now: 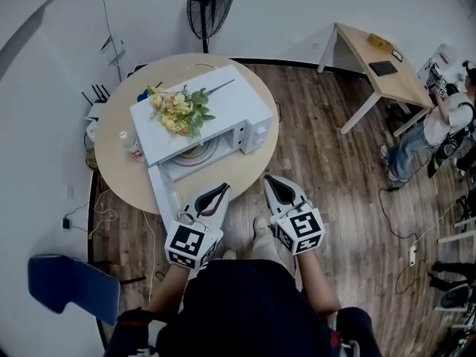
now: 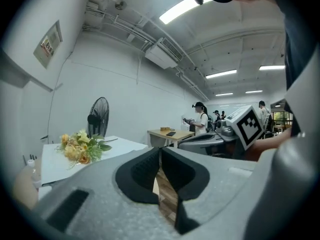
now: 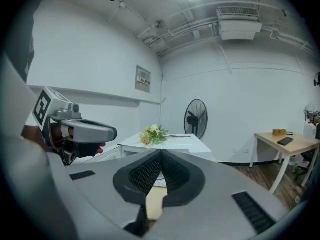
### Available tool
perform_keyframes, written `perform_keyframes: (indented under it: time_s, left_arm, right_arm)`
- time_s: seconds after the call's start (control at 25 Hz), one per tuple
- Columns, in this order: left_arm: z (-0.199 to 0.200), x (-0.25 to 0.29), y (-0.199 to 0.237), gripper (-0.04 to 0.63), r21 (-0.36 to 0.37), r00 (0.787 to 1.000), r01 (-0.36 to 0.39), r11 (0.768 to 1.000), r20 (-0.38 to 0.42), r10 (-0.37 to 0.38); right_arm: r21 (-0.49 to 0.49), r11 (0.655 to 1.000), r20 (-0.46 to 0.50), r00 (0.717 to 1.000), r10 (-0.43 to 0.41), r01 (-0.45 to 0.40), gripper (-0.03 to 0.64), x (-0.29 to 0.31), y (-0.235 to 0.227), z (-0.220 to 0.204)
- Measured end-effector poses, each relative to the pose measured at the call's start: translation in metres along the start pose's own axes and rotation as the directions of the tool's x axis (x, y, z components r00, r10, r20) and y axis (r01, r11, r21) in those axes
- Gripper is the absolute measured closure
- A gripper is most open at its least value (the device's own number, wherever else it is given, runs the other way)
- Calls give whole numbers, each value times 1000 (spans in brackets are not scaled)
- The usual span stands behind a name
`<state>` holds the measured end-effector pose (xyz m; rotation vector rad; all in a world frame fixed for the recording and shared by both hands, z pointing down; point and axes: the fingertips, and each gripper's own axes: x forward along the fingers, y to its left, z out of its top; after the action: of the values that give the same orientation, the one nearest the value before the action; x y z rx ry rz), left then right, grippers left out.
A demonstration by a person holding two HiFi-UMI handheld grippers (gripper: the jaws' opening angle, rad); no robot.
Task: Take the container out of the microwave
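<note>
Left gripper [image 1: 220,192] and right gripper [image 1: 272,182], both pressed shut and empty, hover before the open microwave [image 1: 223,110], its round container [image 1: 195,153] still inside.

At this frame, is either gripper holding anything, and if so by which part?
Nothing is held. The left gripper and the right gripper both have their jaws closed together with nothing between them.

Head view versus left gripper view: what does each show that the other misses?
Only the head view: the open cavity of the microwave with the container inside, and a blue chair. Only the left gripper view: ceiling lights and an air-conditioning unit. Both: the flowers, the fan, the wooden desk and the right gripper.
</note>
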<state>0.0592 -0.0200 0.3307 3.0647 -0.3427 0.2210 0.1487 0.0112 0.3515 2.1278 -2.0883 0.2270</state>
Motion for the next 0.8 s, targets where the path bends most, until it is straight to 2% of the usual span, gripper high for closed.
perform_keyframes:
  time_s: [0.2, 0.36, 0.6, 0.8]
  left_arm:
    - [-3, 2, 27, 568, -29, 988, -153, 988, -30, 152]
    - [-14, 5, 44, 569, -44, 959, -280, 959, -67, 277]
    - [-18, 3, 69, 569, -69, 880, -472, 879, -98, 465]
    - [-24, 0, 76, 569, -74, 810, -584, 808, -122, 574]
  right_arm:
    - [0, 988, 4, 988, 153, -153, 607, 45, -2, 7]
    - [6, 961, -9, 961, 277, -277, 607, 82, -6, 5]
    - [-41, 888, -38, 889, 456, -458, 607, 118, 2, 11]
    - [-63, 821, -65, 824, 563, -567, 607, 132, 5, 9]
